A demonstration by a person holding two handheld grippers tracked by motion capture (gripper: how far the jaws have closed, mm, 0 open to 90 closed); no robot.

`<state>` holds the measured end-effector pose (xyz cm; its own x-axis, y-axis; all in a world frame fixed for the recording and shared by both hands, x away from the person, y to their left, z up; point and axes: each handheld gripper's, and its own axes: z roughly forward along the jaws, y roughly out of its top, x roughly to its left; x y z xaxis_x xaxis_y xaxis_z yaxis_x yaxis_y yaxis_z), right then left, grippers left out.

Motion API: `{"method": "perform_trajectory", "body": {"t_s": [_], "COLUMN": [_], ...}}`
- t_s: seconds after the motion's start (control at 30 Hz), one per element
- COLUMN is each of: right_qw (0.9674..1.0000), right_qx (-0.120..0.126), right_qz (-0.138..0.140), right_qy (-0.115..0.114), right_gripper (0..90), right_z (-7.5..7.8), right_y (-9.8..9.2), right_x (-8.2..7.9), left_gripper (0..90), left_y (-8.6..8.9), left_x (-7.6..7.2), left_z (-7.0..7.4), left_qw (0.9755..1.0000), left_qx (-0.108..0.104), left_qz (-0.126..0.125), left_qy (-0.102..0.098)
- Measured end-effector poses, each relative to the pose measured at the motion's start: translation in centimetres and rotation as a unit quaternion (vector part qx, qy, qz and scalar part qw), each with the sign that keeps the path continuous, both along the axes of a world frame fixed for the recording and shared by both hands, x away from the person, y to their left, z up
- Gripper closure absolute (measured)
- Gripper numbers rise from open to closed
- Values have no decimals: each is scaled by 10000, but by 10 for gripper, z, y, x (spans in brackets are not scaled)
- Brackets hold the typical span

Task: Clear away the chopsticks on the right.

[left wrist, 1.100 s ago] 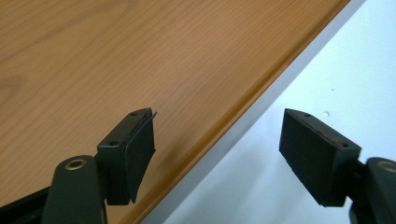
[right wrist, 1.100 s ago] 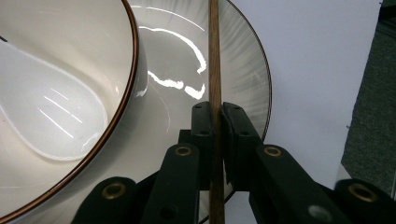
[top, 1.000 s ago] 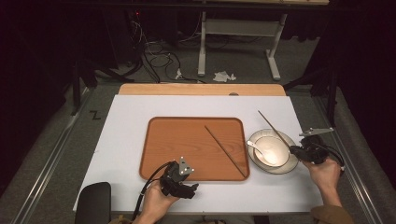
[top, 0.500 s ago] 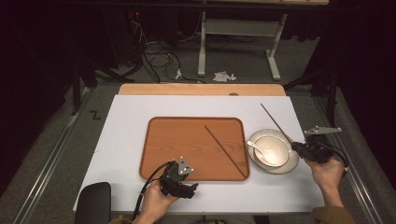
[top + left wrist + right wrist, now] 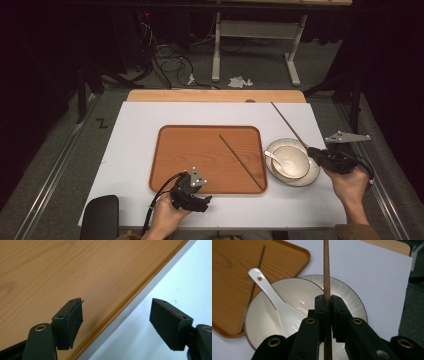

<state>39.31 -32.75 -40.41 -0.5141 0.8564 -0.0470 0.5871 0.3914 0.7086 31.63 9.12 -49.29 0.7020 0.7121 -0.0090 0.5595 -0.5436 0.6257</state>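
Carrying one wooden tray (image 5: pixel 200 155), the white table (image 5: pixel 140 125) stands on grey carpet. Right of the tray: one bowl (image 5: pixel 289 159), one spoon (image 5: pixel 272 159); two chopsticks, one chopstick (image 5: pixel 242 161) on the tray. Right claw (image 5: pixel 328 305) clamps the other chopstick (image 5: pixel 326 267); left claw (image 5: pixel 116 317) gapes empty.

Thin brown chopstick (image 5: pixel 326 270), clamped, raised

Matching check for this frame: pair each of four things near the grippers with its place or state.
1. held chopstick
2. second chopstick
3. spoon
4. left gripper

a. lies on the tray
b. rests in the bowl
c. jaws open, nothing between
d. clamped in the right gripper

Pairs: 1-d, 2-a, 3-b, 4-c
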Motion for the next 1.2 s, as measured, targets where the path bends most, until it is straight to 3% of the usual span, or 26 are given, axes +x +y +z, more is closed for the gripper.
{"method": "perform_trajectory", "body": {"t_s": [0.2,0.43,0.77,1.2], "right_qw": [9993,9974,9935,9874], "right_qx": [-10,-68,-133,-130], "right_qz": [325,699,1123,1569], "right_qy": [-189,-140,97,161], "right_gripper": [854,854,853,853], "right_z": [17,22,14,4], "right_y": [19,44,73,105], "right_x": [-12,-20,-24,-32], "left_gripper": [267,267,267,267], "left_y": [1,2,3,3], "left_x": [1,0,1,1], "left_z": [1,1,2,3], "left_qw": [10000,10000,10000,10000], "left_qx": [-15,-9,-16,-34], "left_qz": [24,26,37,49], "left_qy": [-8,-20,-43,-61]}}
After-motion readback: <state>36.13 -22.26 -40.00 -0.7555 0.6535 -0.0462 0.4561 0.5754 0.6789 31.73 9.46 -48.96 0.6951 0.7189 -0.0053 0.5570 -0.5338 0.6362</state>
